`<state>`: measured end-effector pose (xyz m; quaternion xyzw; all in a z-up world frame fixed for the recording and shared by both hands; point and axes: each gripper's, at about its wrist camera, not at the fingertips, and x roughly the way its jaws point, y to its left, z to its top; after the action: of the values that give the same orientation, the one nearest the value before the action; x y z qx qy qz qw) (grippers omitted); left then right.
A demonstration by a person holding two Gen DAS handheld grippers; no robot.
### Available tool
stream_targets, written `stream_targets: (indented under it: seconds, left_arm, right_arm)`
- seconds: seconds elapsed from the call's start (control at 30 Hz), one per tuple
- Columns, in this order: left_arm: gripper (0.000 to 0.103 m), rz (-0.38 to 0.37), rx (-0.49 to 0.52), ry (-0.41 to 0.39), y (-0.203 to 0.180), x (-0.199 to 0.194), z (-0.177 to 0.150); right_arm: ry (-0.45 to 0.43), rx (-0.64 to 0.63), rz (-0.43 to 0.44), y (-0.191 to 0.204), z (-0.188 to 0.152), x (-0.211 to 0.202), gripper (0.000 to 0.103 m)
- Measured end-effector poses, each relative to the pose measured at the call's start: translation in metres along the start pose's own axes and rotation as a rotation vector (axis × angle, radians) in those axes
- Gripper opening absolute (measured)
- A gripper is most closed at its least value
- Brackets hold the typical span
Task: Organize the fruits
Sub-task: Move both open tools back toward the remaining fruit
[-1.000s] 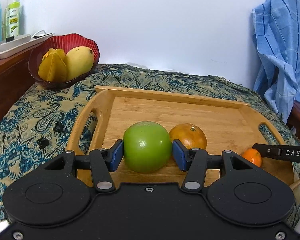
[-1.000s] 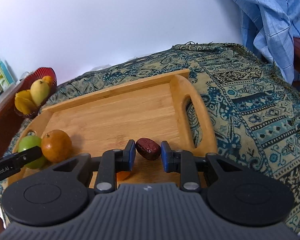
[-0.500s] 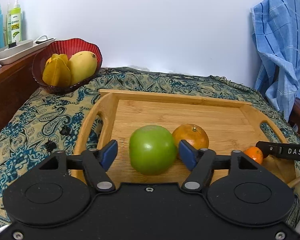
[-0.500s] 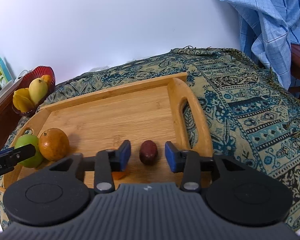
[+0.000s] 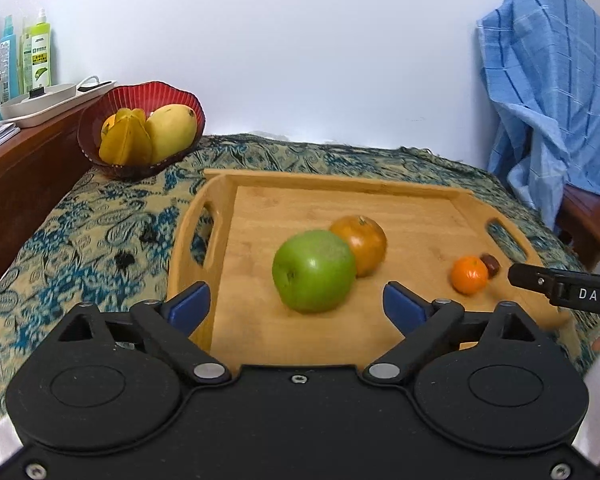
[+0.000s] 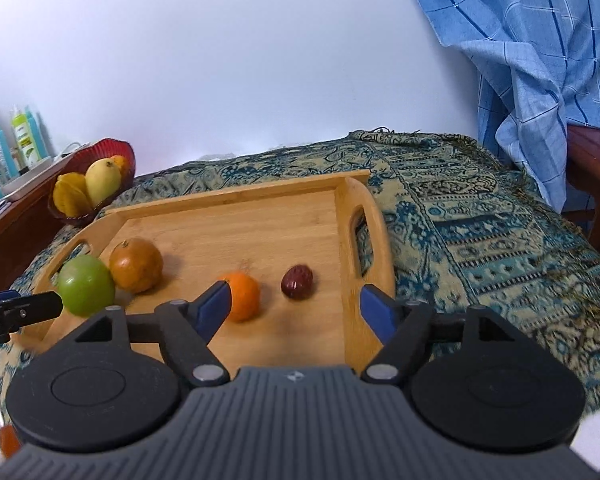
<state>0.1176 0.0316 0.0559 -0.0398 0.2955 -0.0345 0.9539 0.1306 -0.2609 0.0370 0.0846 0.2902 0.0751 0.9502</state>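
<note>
- A white wall stands behind a table under a patterned blue and tan cloth; a wooden tray lies on the cloth.
- Far left, bottles stand on a wooden shelf beside a white dish.
- A red bowl sits at the table's back left corner, holding a starfruit and a mango.
- The left gripper hangs over the tray's near left part with its jaws spread wide, holding nothing.
- The apple rests on the tray just ahead of that gripper, free of both pads and touching the orange behind it.
- Toward the tray's right end lie a tangerine and, just beside it, a dark date.
- The right gripper hovers over the tray's near right part, jaws wide apart and empty; its left pad overlaps the tangerine in view, and the date lies ahead between the pads.
- Far right, a blue checked cloth hangs over a wooden chair.
</note>
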Motion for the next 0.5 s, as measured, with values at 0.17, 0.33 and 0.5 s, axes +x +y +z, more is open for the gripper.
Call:
stream_targets:
  seconds: [0.17,0.33,0.5]
  left_arm:
    - [0.097,0.005,-0.002,0.002,-0.002,-0.027,-0.024]
    - [0.097,0.018,-0.006,0.003,0.0,-0.052,-0.049]
    - [0.095,0.036,0.007,-0.004,0.0,-0.073,-0.072]
  right_arm:
    - [-0.01,-0.091,0.014,0.009,-0.019,-0.022,0.081]
    - [0.002,-0.114,0.032,0.009,-0.042,-0.039,0.075]
    - [-0.029,-0.157,0.036,0.014,-0.063,-0.058,0.07]
